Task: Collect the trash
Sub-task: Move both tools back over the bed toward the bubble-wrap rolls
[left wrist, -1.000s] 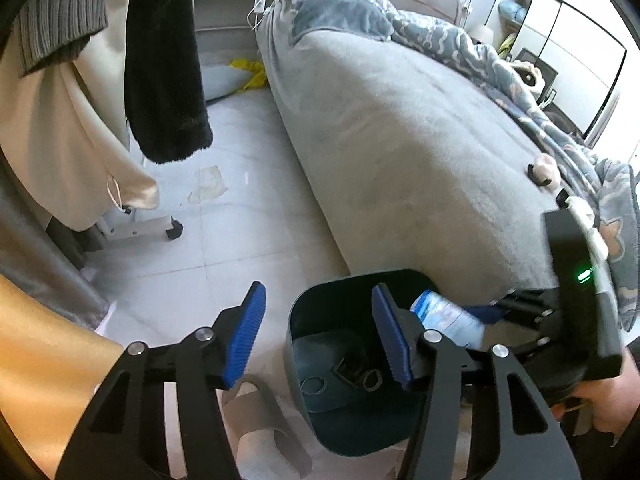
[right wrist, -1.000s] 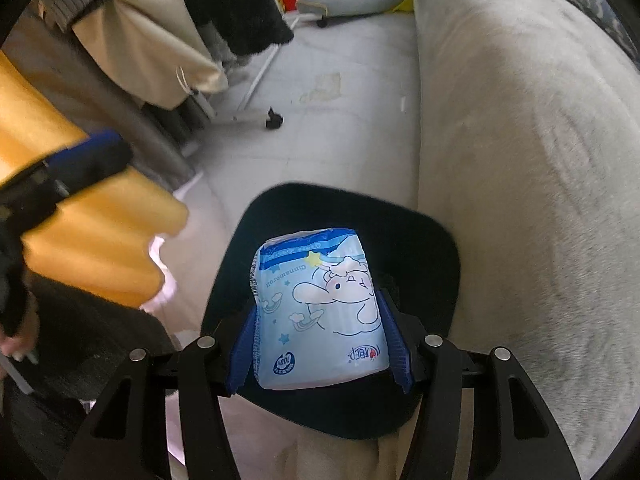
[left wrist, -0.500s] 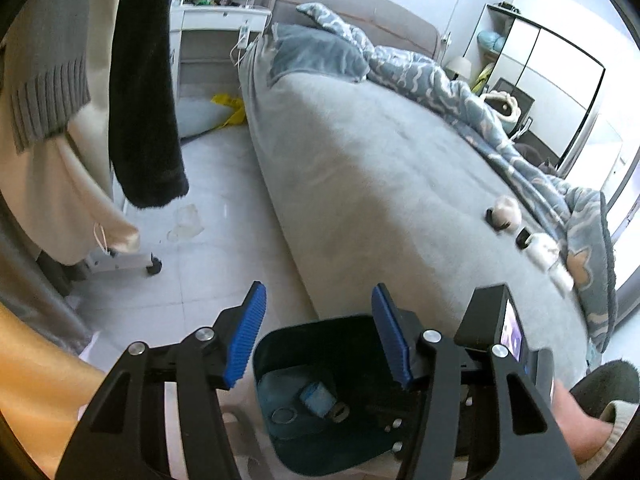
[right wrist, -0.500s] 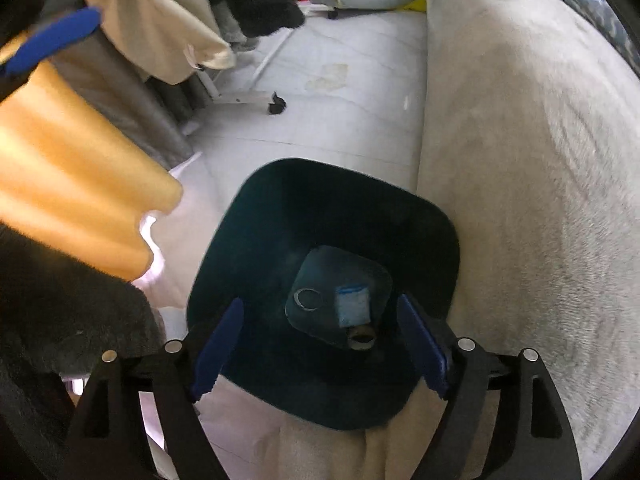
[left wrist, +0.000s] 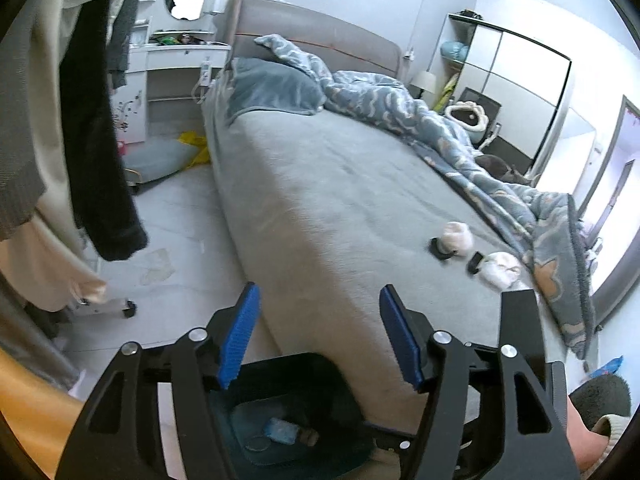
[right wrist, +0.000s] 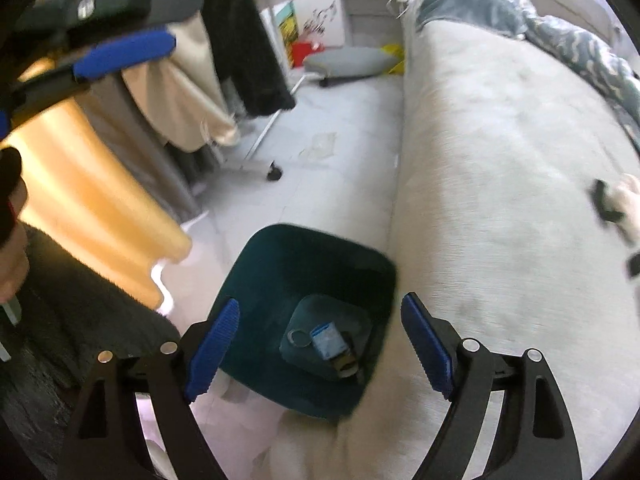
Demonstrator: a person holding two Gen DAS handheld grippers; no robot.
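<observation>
A dark teal trash bin point(right wrist: 280, 272) stands on the floor against the bed side; it also shows in the left wrist view point(left wrist: 304, 384). A blue tissue pack point(right wrist: 327, 340) lies at its bottom, seen too in the left wrist view point(left wrist: 282, 430). My right gripper point(right wrist: 320, 348) is open and empty above the bin. My left gripper point(left wrist: 320, 340) is open and empty over the bed edge. Two crumpled white tissues point(left wrist: 456, 236) point(left wrist: 500, 270) and small black bits point(left wrist: 440, 250) lie on the grey bed point(left wrist: 320, 184).
A rumpled blue quilt point(left wrist: 440, 128) covers the bed's far side. Clothes hang on a wheeled rack point(left wrist: 100, 152) at the left. A clear wrapper point(left wrist: 156, 268) lies on the tiled floor. A grey cushion point(left wrist: 160, 158) and yellow item lie by the white desk point(left wrist: 176, 64).
My right gripper opened and dropped the tissue pack into the bin, then rose. My left gripper lifted and tilted up toward the bed.
</observation>
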